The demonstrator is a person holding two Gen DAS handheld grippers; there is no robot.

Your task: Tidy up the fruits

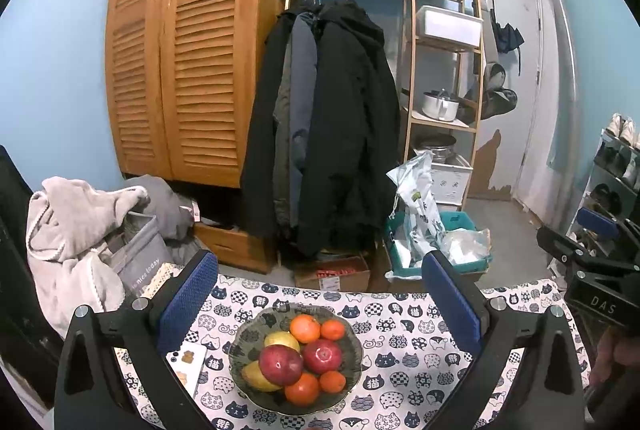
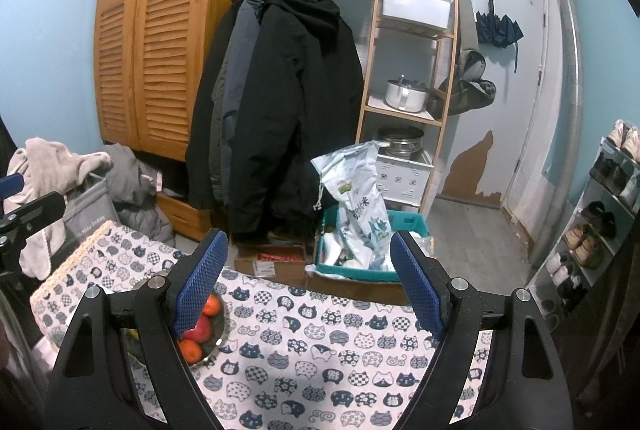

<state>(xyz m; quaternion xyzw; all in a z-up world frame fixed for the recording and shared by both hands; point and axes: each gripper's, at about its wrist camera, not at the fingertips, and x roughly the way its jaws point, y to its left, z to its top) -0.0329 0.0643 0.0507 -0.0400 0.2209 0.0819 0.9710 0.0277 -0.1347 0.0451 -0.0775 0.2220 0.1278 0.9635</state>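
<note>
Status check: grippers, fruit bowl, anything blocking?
Left gripper open, empty, above fruit bowl. Right gripper open, empty, off to bowl's right. Fruit all in bowl. Nothing blocking.

In the right wrist view most of the fruit bowl (image 2: 218,340) is blocked by the right gripper's left finger (image 2: 200,290), so only a few fruits can be counted. The other gripper (image 2: 24,218) is cut off at the left edge. The phone (image 1: 188,366) is half covered in the left view.

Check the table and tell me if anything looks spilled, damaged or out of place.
Nothing stands out: all the fruit sits inside the glass bowl on the cat-print tablecloth, none spilled, and both grippers are open and empty.
</note>
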